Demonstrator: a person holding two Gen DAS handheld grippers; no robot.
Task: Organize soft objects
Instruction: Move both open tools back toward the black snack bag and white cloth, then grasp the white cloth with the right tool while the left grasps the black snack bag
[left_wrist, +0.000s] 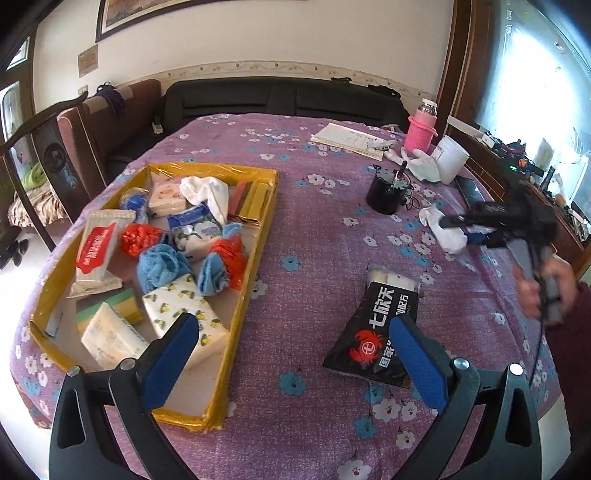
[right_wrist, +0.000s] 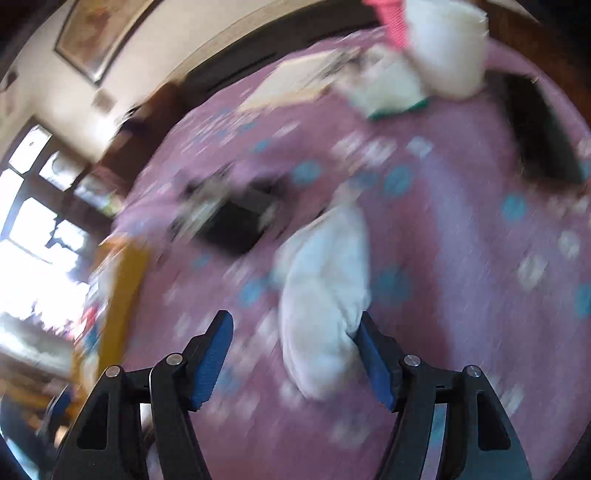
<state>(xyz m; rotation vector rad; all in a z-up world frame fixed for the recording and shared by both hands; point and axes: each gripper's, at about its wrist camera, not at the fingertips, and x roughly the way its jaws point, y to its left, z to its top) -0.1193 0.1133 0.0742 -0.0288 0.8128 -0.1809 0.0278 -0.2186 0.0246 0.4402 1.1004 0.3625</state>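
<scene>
Round bench (left_wrist: 314, 236) under purple cloth with white and blue flowers. Yellow foil-lined cardboard tray (left_wrist: 258, 236) at 9 o'clock in left wrist view, packed: lemon-print tissue pack (left_wrist: 181, 306), blue terry cloths (left_wrist: 162, 267), red crinkled plastic bundles (left_wrist: 142, 238), white sock (left_wrist: 207, 192), red-and-white wipes pack (left_wrist: 98, 247), green-and-yellow sponge (left_wrist: 110, 302), plus more tissue packs.

Left gripper (left_wrist: 291, 354) at 6 o'clock, blue-padded fingers (left_wrist: 171, 358) released, spread wide, grasping nothing. Black snack packet with red crab logo (left_wrist: 376, 328) flat on cloth just past right-hand pad, beside tray, outside it.

Right gripper (right_wrist: 295, 354) blurred at 3 o'clock in left wrist view, gripped by a hand (left_wrist: 543, 284) in dark red sleeve. White loose sock (right_wrist: 325, 299) on cloth, well apart from tray, lying between released fingers in right wrist view; right-hand pad touching or just beside sock edge, left-hand pad apart. No clamp visible.

Far side, 1 o'clock: black cylindrical cup (left_wrist: 386, 194), pink knit-sleeved bottle (left_wrist: 421, 127), white plastic tub (left_wrist: 448, 158), white glove (left_wrist: 424, 166), paper notebook (left_wrist: 351, 138).
</scene>
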